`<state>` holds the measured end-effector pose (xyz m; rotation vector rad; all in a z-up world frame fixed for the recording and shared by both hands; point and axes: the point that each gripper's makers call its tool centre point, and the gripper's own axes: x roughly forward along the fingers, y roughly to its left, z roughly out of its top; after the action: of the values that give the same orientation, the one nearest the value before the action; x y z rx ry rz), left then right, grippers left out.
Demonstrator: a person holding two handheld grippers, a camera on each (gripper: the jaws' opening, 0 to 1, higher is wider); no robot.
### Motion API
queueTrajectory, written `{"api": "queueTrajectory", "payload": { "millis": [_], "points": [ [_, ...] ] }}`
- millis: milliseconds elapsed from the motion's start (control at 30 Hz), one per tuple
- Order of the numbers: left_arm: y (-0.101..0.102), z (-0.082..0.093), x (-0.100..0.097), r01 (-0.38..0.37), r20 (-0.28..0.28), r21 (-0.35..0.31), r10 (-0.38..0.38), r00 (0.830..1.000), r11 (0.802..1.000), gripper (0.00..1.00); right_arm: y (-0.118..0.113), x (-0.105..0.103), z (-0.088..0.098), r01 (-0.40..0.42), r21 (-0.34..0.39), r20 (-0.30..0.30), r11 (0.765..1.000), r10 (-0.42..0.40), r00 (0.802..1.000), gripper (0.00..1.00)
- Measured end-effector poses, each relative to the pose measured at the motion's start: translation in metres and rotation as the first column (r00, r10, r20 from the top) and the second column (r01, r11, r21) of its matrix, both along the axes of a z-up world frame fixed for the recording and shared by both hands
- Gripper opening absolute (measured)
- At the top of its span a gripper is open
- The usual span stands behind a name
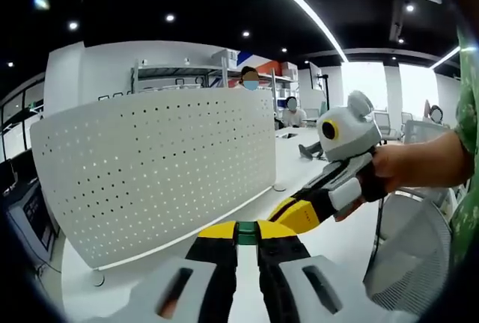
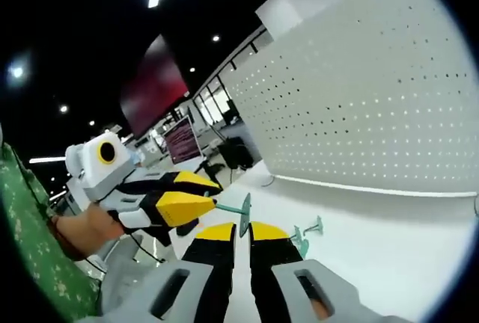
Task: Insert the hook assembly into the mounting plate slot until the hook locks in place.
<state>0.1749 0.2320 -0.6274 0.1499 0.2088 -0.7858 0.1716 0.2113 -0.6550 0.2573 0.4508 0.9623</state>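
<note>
Clearly my two clenched hand-held grippers, left (image 1: 247, 239) and right (image 2: 243, 233), pinch one light, stiff teal hook (image 2: 241, 211) by its thin plate above the counter (image 2: 389, 241), near the pegboard (image 1: 157, 166).

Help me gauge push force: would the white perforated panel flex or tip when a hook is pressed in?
Probably flexes a little: the perforated panel looks like a thin curved sheet. It may tip or slide, since it stands upright on the table on small round feet. Likely light for its size.
</note>
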Motion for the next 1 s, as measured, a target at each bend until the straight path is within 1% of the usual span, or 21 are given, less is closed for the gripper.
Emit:
{"api": "queueTrajectory", "payload": {
  "millis": [100, 200, 433, 667, 867, 1000],
  "points": [
    [0.0, 0.0, 0.0008, -0.003, -0.005, -0.005, 0.003, 1.0, 1.0, 0.09, -0.0007, 0.0012, 0.001, 0.003, -0.049, 0.049, 0.999, -0.001, 0.999, 0.05],
    [-0.0005, 0.0, 0.0011, -0.004, -0.009, -0.007, 0.004, 1.0, 1.0, 0.09, -0.0002, 0.0013, -0.0012, 0.0, -0.1, 0.081, 0.995, 0.008, 0.997, 0.05],
    [-0.0018, -0.0008, 0.0012, -0.003, -0.016, -0.01, 0.003, 1.0, 1.0, 0.08, 0.0, 0.0012, -0.0031, 0.001, -0.171, 0.126, 0.985, 0.02, 0.992, 0.06],
    [-0.0017, -0.0012, 0.0015, -0.004, -0.021, -0.011, 0.004, 1.0, 1.0, 0.08, -0.0003, 0.002, -0.0042, 0.004, -0.18, 0.122, 0.984, 0.018, 0.992, 0.07],
    [-0.0016, -0.0026, 0.0019, -0.006, -0.028, -0.01, 0.006, 1.0, 1.0, 0.08, 0.0001, 0.0017, -0.0047, 0.008, -0.201, 0.143, 0.979, 0.021, 0.99, 0.09],
    [-0.0022, -0.0031, 0.0015, -0.004, -0.03, -0.008, 0.004, 1.0, 1.0, 0.08, -0.0005, 0.0011, -0.0055, 0.007, -0.202, 0.139, 0.979, 0.021, 0.99, 0.1]
  ]
}}
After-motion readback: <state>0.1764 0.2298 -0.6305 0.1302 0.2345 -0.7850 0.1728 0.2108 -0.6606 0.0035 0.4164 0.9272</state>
